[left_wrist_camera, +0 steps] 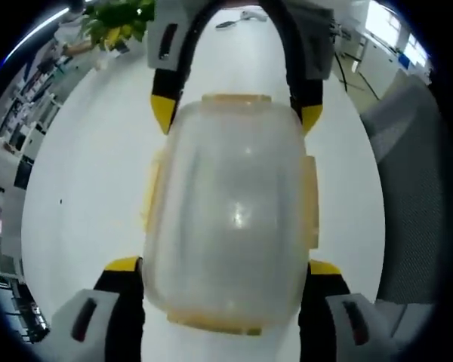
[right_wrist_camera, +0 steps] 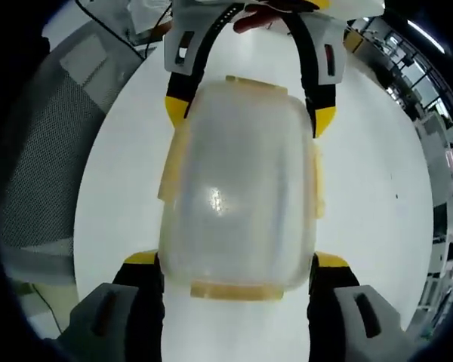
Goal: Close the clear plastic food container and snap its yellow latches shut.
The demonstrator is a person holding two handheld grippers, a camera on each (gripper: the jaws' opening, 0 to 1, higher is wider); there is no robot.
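The clear plastic container [left_wrist_camera: 230, 211] lies lid up on the white table [left_wrist_camera: 83, 188], with its yellow latches [left_wrist_camera: 311, 200] along the sides and ends. My left gripper [left_wrist_camera: 223, 265] straddles its near end in the left gripper view, both jaws against its sides. Across from it, my right gripper [left_wrist_camera: 236, 113] clasps the far end the same way. In the right gripper view the container [right_wrist_camera: 238, 181] sits between the right gripper [right_wrist_camera: 238, 260] at the bottom and the left gripper [right_wrist_camera: 251, 113] at the top. An end latch [right_wrist_camera: 238, 289] lies flat at the rim.
A grey mesh chair [left_wrist_camera: 415, 196] stands by the table edge and also appears as the chair [right_wrist_camera: 45, 151] in the right gripper view. A green plant [left_wrist_camera: 117, 19] sits at the table's far end. A hand [right_wrist_camera: 264, 15] holds the left gripper.
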